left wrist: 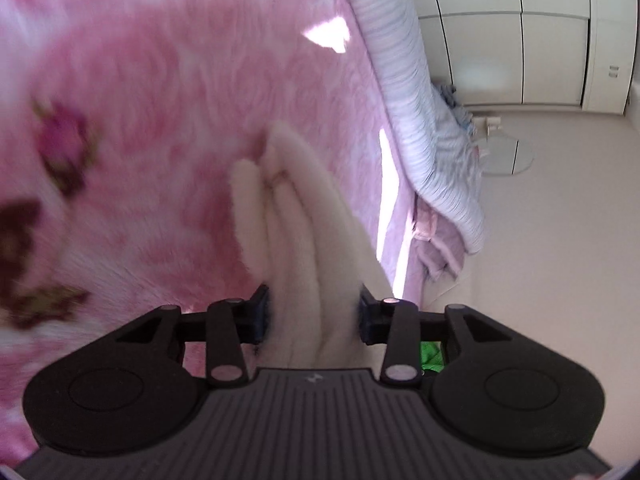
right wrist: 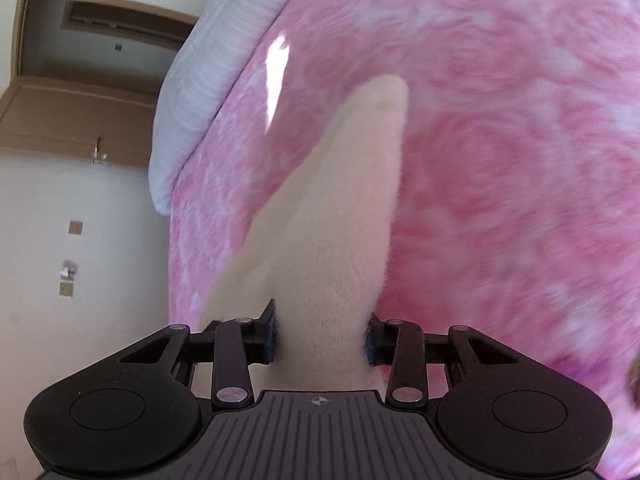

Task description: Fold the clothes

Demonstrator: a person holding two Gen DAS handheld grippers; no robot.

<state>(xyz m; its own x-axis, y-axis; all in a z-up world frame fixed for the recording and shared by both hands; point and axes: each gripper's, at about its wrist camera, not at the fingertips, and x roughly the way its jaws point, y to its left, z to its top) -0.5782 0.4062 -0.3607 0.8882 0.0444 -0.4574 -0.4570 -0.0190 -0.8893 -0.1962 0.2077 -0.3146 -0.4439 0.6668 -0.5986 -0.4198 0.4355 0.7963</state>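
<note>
Cream garment (left wrist: 304, 216) clamped in left claw (left wrist: 314, 316), likewise right claw (right wrist: 322, 338), above pink blanket (left wrist: 140, 100)

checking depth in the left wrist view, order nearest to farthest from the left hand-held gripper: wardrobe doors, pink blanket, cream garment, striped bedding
1. cream garment, clamped in the left hand-held gripper
2. pink blanket, under and ahead, left
3. striped bedding, along the bed's right edge
4. wardrobe doors, far upper right

I am working in a home bedroom. Below me lies a bed covered by a pink floral blanket (left wrist: 160, 120), with a striped white-and-lilac duvet (left wrist: 404, 92) bunched along its edge. White built-in wardrobe doors (left wrist: 520, 32) line one wall; a brown wooden door (right wrist: 60, 120) stands opposite.
</note>
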